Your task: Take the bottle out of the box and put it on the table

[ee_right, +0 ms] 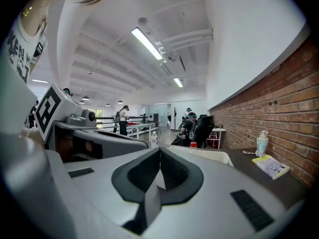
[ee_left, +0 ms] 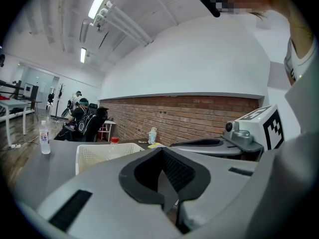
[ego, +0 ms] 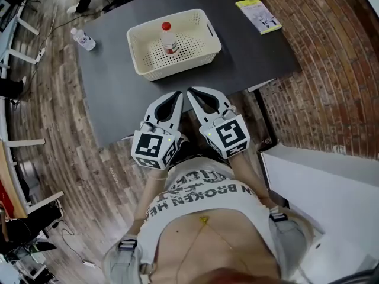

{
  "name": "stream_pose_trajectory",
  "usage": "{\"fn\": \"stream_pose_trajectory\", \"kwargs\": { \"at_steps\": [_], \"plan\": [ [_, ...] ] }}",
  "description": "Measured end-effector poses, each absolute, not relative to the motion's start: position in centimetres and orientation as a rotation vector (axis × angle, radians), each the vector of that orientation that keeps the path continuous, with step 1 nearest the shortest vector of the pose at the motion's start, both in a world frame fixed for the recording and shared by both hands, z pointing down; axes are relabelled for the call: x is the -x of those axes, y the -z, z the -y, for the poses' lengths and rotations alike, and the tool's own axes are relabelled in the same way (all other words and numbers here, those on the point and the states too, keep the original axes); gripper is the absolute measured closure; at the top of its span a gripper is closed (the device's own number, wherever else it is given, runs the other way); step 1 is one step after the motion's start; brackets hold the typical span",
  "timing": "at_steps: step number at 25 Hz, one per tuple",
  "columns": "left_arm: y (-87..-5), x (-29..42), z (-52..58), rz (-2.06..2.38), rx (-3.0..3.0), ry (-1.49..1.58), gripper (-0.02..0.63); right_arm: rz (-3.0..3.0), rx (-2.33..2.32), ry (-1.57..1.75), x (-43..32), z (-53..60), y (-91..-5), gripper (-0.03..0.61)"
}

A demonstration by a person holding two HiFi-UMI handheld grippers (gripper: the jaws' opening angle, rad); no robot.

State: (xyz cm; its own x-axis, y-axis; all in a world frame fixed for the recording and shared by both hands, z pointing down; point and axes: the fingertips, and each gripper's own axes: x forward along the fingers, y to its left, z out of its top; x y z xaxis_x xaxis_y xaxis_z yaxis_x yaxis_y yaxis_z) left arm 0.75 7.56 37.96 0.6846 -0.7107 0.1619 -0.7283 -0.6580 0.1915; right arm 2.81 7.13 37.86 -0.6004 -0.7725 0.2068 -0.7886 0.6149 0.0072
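**Both claws clenched at the near edge, bottle upright in the box**

The clear plastic bottle with a red cap point(ego: 169, 38) stands upright inside the cream perforated plastic box point(ego: 208, 31), close to the middle of the dark grey table point(ego: 249, 58). Its long axis is vertical, and the cap rises just above the box rim.

The left claw point(ego: 176, 96) and the right claw point(ego: 192, 93) hover side by side over the near edge of the table. Both are clenched and hold nothing. Both point toward the box.

The bottle lies straight beyond them, a little to the left, so I judge that the left claw is slightly nearer. The chosen claw must first be released and then go over the near wall of the box.

There is bare table on every side of the box for putting the bottle down. A second small clear bottle point(ego: 83, 38) stands at the left edge, and a yellow booklet point(ego: 259, 15) lies near the far right corner.
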Motion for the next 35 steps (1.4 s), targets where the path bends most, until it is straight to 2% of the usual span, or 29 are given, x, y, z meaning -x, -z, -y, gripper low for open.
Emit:
{"fn": "stream_pose_trajectory", "kwargs": {
  "at_steps": [15,35],
  "plan": [
    [-38.7,0.8,-6.1,1.164,-2.622,-0.094,0.607,2.623,-1.289,-0.137,-1.6,-5.3,-38.8,0.569],
    [-37.0,-0.6,4.6,1.346,-2.545,-0.099,0.607,2.752,-1.086,-0.079,-2.4,6.1,-36.5,0.569]
  ]
}}
